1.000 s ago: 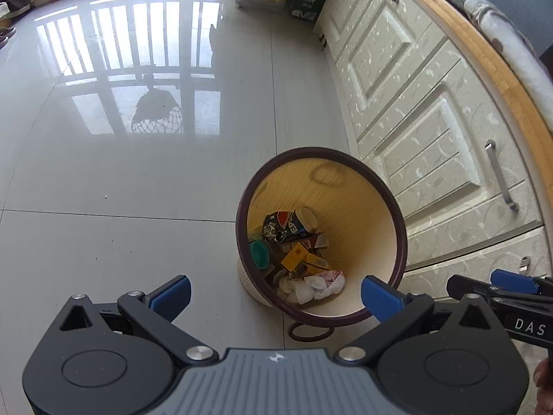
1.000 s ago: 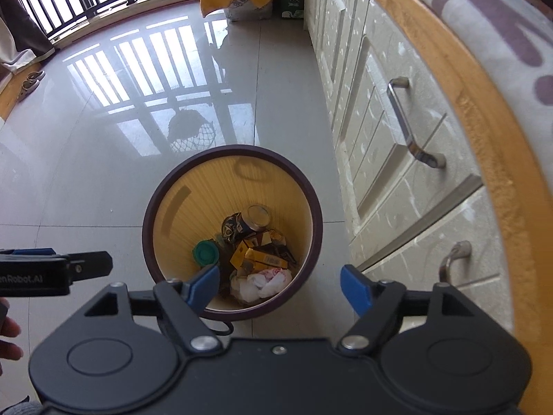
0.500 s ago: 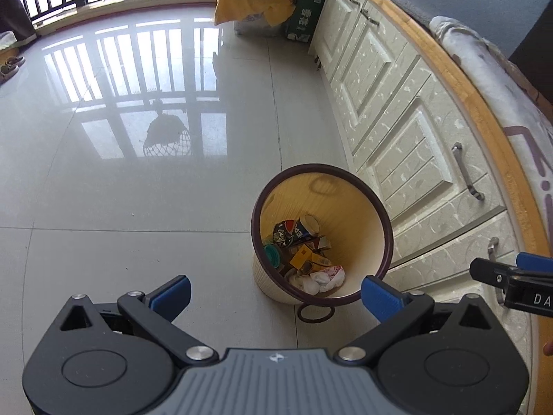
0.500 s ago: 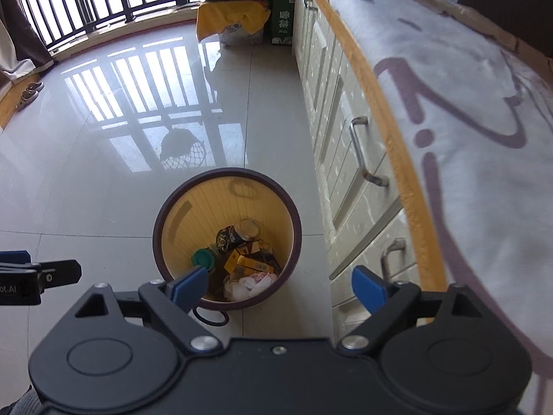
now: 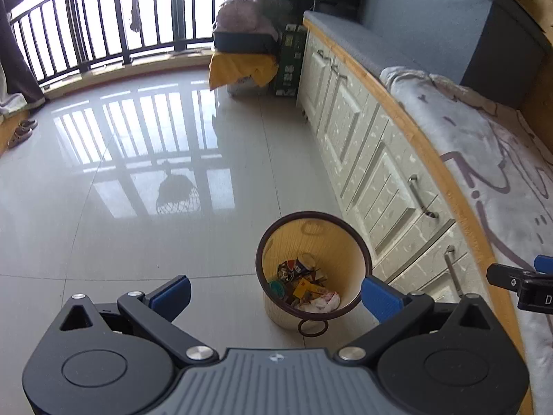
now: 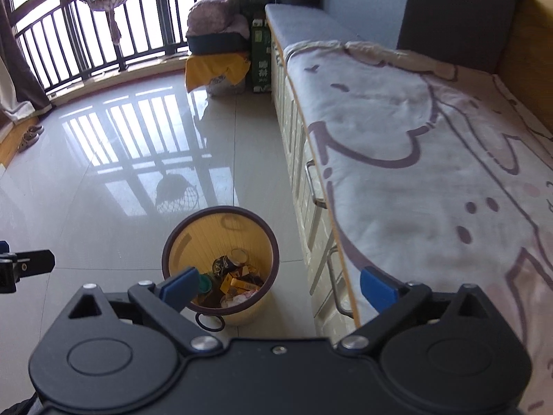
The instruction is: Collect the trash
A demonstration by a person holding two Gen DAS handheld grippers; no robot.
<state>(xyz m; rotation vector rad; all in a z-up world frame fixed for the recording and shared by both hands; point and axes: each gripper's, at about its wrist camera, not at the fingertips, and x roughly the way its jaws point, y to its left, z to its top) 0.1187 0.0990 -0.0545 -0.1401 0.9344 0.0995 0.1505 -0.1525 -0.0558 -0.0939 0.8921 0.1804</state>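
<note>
A yellow waste bin with a dark rim (image 5: 363,252) stands on the tiled floor beside the cabinet; it also shows in the right wrist view (image 6: 172,238). It holds trash (image 5: 304,287): a crushed can, a green lid, yellow cartons, crumpled white paper, seen in the right wrist view too (image 6: 233,283). My left gripper (image 5: 274,295) is open and empty, high above the bin. My right gripper (image 6: 280,288) is open and empty, also high above, beside the bed edge.
White cabinet drawers with metal handles (image 5: 420,199) run along the right under a wood-edged bed with a printed blanket (image 6: 432,180). A yellow-draped box (image 5: 242,69) and a green carton (image 5: 288,65) stand at the far end. Balcony railing (image 5: 69,34) and shoes (image 5: 22,131) at the back left.
Both grippers have risen and tilted up away from the bin, which now looks smaller. The bed, the railing and the far end of the room have come into view.
</note>
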